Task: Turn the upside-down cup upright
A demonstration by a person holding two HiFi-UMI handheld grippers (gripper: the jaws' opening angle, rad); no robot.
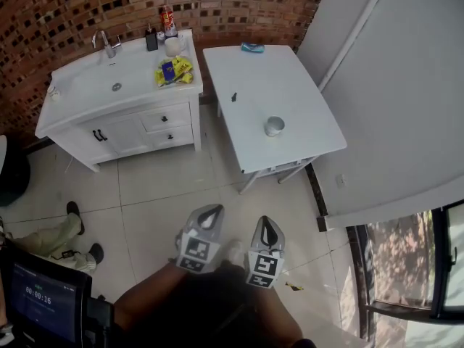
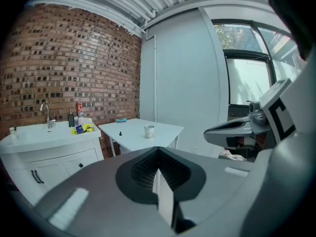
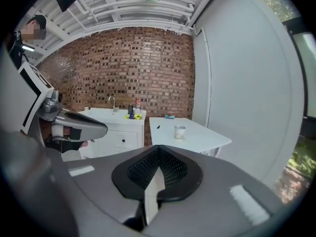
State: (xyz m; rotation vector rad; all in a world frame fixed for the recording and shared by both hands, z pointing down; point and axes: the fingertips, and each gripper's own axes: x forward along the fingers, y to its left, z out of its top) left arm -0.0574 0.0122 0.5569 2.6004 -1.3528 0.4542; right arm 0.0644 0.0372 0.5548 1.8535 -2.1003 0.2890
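I hold the left gripper (image 1: 212, 212) and right gripper (image 1: 267, 225) low over the floor, jaws pressed together and empty, probably because the cup (image 1: 274, 126), near the tabletop's (image 1: 290, 85) front edge, is out of reach.

Ahead of you, against the brick wall (image 1: 72, 6), a white vanity (image 1: 123, 133) carries a faucet (image 1: 106, 43), a dark bottle (image 1: 151, 40), a red can (image 1: 167, 17) and yellow packets (image 1: 174, 71) at its right end. Just beside it stands a white table (image 1: 290, 114): a blue item (image 1: 252, 47) at its far edge, a small black object (image 1: 234, 96) nearer the middle. A person's shoes (image 1: 73, 209) rest on the tiled floor (image 1: 159, 187). A lit screen (image 1: 43, 303) sits at your lower left.
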